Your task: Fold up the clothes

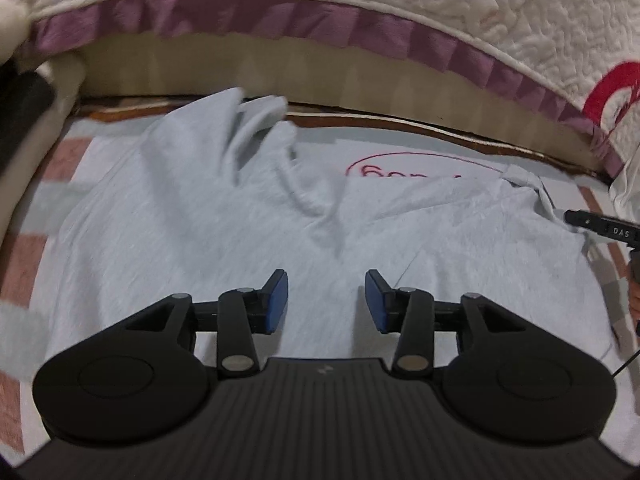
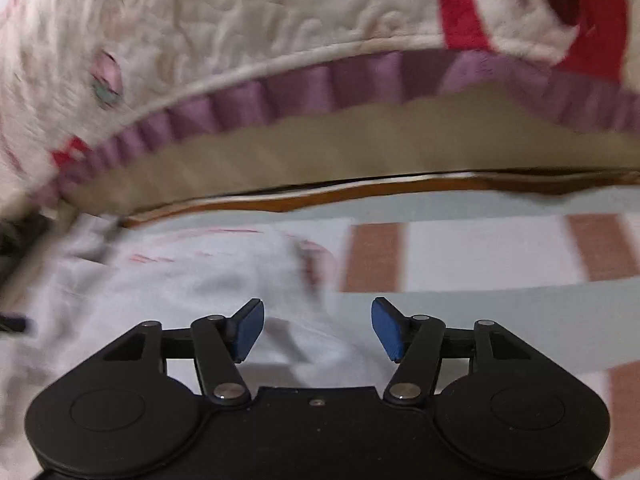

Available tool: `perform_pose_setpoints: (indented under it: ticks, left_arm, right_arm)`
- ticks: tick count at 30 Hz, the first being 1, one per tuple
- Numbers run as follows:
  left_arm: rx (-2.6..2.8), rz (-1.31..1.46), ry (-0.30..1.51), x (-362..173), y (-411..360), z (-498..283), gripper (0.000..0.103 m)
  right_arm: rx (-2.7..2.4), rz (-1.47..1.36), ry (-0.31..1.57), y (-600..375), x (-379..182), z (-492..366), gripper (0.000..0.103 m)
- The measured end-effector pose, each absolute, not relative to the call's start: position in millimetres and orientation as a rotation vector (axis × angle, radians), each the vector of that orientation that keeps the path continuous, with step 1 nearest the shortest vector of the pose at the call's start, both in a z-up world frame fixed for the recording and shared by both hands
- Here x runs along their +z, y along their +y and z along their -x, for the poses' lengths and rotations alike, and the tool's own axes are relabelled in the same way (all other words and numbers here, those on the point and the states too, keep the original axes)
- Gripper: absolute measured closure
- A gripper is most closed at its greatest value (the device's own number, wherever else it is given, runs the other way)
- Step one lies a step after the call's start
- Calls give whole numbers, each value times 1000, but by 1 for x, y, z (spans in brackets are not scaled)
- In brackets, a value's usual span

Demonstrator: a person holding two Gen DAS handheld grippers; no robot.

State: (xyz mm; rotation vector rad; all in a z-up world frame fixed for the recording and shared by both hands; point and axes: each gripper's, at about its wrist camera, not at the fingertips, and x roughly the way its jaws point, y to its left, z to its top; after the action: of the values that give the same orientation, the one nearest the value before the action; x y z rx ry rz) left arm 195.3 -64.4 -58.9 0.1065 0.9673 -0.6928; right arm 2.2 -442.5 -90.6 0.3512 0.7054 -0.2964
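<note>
Left wrist view shows the pale grey-blue cotton garment spread on a checked pink-and-white floor mat, just beside a cream quilted bedspread with a purple frill, laid flat probably so its edges can be reached for folding. One part near the top is bunched and a knotted corner lies at the far right. The left gripper hangs over the cloth's middle, jaws parted, nothing between them. The right gripper hovers at the garment's edge, jaws wide and empty, likely placed to take that side.
</note>
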Motion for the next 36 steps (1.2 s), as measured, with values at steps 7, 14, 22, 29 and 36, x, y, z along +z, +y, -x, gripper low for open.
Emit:
perform_pose_setpoints:
  ticks: [7, 14, 22, 29, 36]
  left_arm:
    - [-604, -213, 982, -73, -99, -203, 52]
    - [-579, -360, 897, -87, -105, -212, 99]
    - [-554, -76, 791, -58, -53, -201, 100]
    - [-479, -110, 874, -77, -33, -206, 100]
    - [-459, -167, 905, -80, -27, -189, 101]
  right_arm:
    - [-196, -762, 723, -484, -110, 20, 36]
    - [-17, -869, 720, -482, -121, 17, 54]
    - [163, -558, 575, -437, -75, 15, 96]
    - [630, -541, 826, -384, -82, -2, 83]
    - [609, -507, 991, -364, -93, -16, 72]
